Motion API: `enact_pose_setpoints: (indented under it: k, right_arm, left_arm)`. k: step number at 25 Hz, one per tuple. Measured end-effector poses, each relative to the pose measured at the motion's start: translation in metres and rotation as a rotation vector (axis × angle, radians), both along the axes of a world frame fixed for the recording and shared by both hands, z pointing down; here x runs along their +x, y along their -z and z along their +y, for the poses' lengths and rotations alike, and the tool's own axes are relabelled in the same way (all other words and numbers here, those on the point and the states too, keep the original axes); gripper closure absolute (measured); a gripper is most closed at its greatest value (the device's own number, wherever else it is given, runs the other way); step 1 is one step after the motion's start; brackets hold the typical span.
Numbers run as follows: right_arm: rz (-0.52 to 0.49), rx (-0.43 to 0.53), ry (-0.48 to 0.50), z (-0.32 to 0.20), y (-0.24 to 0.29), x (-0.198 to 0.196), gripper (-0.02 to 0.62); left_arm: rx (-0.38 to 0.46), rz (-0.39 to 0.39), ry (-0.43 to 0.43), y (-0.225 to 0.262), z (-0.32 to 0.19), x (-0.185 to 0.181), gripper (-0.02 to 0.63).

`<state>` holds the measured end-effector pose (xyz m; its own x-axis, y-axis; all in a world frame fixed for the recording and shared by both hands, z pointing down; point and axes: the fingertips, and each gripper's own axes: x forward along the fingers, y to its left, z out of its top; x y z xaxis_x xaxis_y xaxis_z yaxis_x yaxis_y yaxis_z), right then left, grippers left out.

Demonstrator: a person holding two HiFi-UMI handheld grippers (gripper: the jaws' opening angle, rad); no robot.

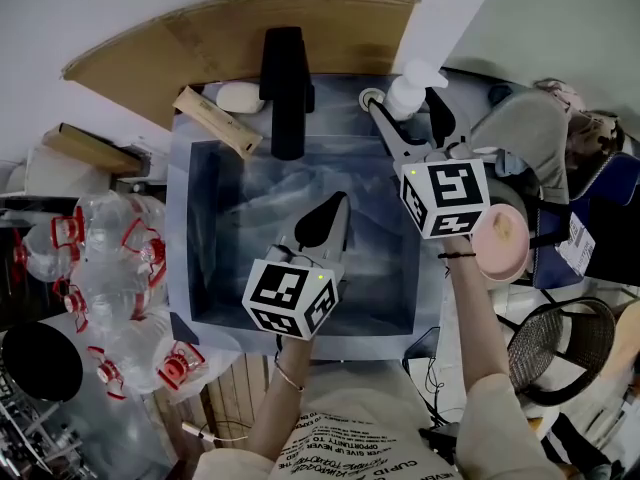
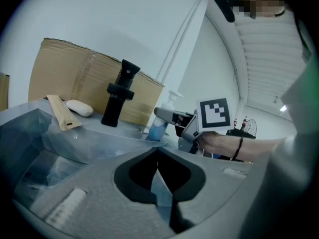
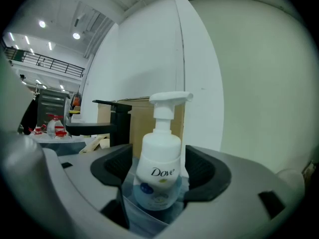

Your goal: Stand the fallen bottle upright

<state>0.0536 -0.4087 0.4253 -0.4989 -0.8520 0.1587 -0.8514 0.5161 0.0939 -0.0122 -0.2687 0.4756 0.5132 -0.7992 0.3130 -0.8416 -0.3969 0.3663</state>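
Note:
A white Dove pump bottle stands upright on the sink's back right corner, blue liquid showing in its lower part. My right gripper is around it, one jaw on each side, open, with a small gap between each pad and the bottle's body. My left gripper hovers over the sink basin with its jaws shut and nothing in them. In the left gripper view the bottle shows beyond the right gripper's jaws.
A black faucet stands at the back of the sink, with a soap bar and a wooden block to its left. Cardboard leans behind. Several empty plastic bottles lie left; a pink bowl sits right.

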Motion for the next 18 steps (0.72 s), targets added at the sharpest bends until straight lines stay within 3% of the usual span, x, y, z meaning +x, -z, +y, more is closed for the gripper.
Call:
enact_pose_setpoints:
  k: [9, 18]
  right_arm:
    - [-0.049, -0.007, -0.028, 0.02, 0.016, 0.012, 0.282]
    - [-0.022, -0.018, -0.049, 0.059, 0.03, 0.015, 0.466]
  left_arm:
    - [0.04, 0.008, -0.013, 0.02, 0.003, 0.008, 0.583]
    - [0.109, 0.007, -0.026, 0.054, 0.015, 0.015, 0.583]
